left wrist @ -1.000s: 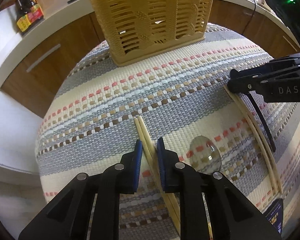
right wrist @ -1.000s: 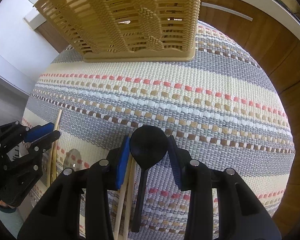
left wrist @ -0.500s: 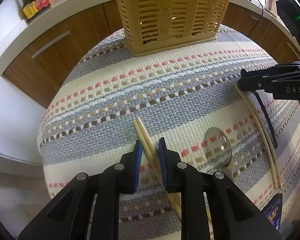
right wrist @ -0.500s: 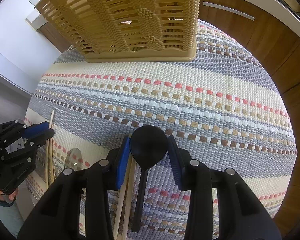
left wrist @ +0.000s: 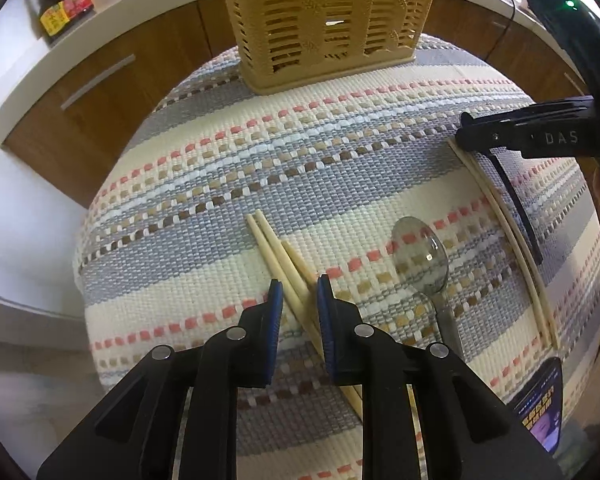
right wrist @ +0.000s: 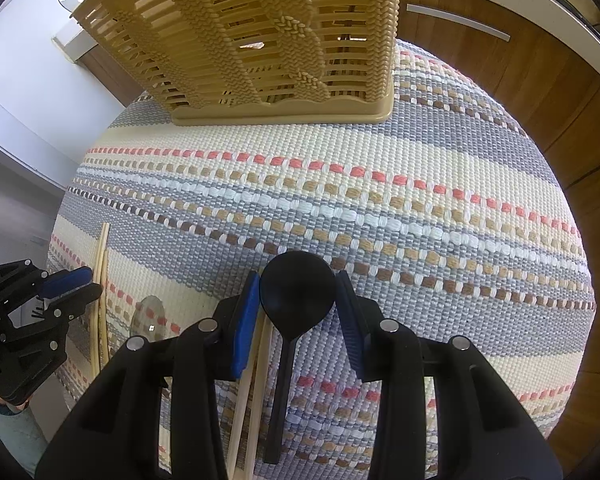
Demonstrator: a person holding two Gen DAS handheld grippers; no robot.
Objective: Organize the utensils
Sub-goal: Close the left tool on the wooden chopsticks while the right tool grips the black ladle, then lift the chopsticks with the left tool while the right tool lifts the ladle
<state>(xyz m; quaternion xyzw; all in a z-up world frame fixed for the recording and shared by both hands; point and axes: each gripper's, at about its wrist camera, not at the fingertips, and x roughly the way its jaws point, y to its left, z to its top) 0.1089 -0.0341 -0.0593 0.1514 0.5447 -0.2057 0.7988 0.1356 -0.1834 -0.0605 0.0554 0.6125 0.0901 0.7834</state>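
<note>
Left wrist view: the left gripper (left wrist: 298, 300) is lowered over a bundle of chopsticks (left wrist: 278, 252) lying on the striped woven mat (left wrist: 220, 184); the blue pads (left wrist: 276, 312) are set on either side with a gap showing, so the sticks are straddled but not yet clamped. A clear spoon (left wrist: 422, 258) is seen just beside, and the slatted utensil basket (left wrist: 324, 20) well beyond at the far edge. Right wrist view: the right gripper (right wrist: 298, 300) is parted around the bowl of a black spoon (right wrist: 298, 286), with a second pair of chopsticks (right wrist: 256, 380) lying against the left pad; contact with the spoon cannot be told, no squeeze is evident. Step judged: pre-grasp on both sides. Next called for: fingers closed squarely, then a lift toward the basket.
</note>
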